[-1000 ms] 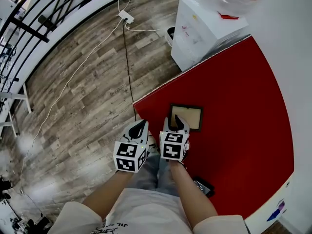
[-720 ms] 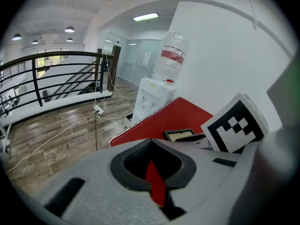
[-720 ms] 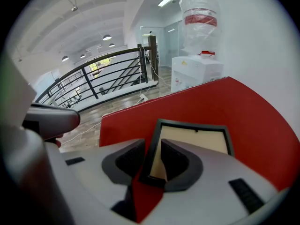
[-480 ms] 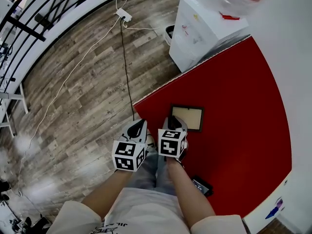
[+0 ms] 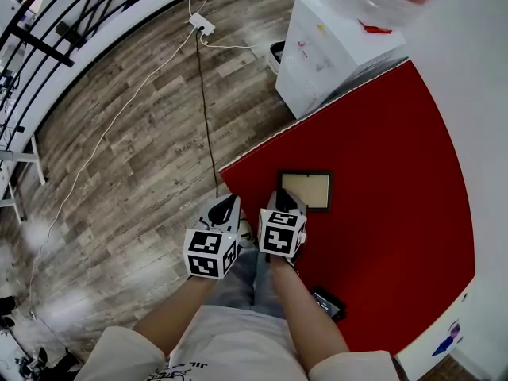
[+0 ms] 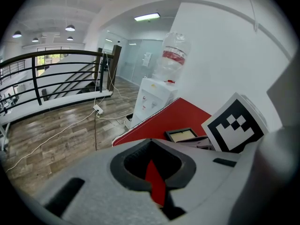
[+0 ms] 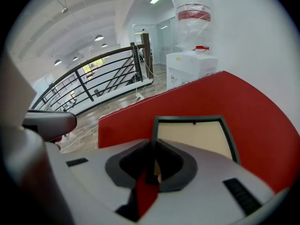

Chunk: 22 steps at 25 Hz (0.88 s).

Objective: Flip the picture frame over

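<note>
A black picture frame (image 5: 305, 190) lies on the red table (image 5: 381, 173) with its tan backing board upward; it also shows in the right gripper view (image 7: 194, 137) and small in the left gripper view (image 6: 182, 134). My right gripper (image 5: 284, 200) points down at the frame's near left edge. Its jaws are closing, and that thin black edge stands between them (image 7: 153, 142) with the pads against it. My left gripper (image 5: 226, 206) hovers just left of it at the table's near corner, shut and holding nothing (image 6: 150, 142).
A white water dispenser (image 5: 333, 42) with a bottle stands beyond the table's far edge. A small black object (image 5: 329, 302) lies on the table near my body. A cable and power strip (image 5: 205, 28) cross the wooden floor at left, by a black railing (image 6: 56, 74).
The right gripper's jaws have narrowed onto the frame's left edge and the gripper has tipped slightly. The left gripper and the frame have stayed put.
</note>
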{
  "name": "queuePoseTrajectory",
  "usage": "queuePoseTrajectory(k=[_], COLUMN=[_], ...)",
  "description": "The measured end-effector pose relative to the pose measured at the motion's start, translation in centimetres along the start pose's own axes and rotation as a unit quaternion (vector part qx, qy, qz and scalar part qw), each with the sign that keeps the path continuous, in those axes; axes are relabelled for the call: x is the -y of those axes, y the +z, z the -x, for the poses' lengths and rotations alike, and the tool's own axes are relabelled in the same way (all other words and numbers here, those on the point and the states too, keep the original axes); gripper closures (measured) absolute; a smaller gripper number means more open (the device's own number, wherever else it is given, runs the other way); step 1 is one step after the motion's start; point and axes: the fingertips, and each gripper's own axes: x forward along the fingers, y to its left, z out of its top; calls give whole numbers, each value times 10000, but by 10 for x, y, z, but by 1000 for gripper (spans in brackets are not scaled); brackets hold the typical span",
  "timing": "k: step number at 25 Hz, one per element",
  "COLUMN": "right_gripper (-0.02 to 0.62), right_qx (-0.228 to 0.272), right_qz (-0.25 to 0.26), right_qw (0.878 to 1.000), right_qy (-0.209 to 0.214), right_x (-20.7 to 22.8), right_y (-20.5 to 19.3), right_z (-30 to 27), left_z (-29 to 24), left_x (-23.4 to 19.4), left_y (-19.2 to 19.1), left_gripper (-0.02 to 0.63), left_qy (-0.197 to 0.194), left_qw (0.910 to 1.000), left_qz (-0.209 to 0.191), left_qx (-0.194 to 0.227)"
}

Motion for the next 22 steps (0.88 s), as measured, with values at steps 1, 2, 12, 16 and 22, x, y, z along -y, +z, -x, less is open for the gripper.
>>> queuePoseTrajectory(k=[1,2,12,16,22], right_gripper=[552,552,552,552,552], right_qx=[9,20,326,534,690], right_qz=[-23,-41,-708,-1103,-1733], right_qw=[10000,10000,9962,9886,9689], right_qy=[7,13,384,875,1624], right_x=[0,1,3,-1,2], right_y=[0,1,22,35,47], right_z=[0,0,21,36,56], left_z=[0,-1,0,-1,-4], left_x=[0,-1,3,8,19], left_y=[0,0,0,3,7], left_gripper=[600,600,600,600,600], left_qy=[6,13,37,23,-11], left_qw=[10000,10000,10000,10000,9999], left_qz=[-5,-5,9,-17,-100], left_qx=[4,7,9,29,71])
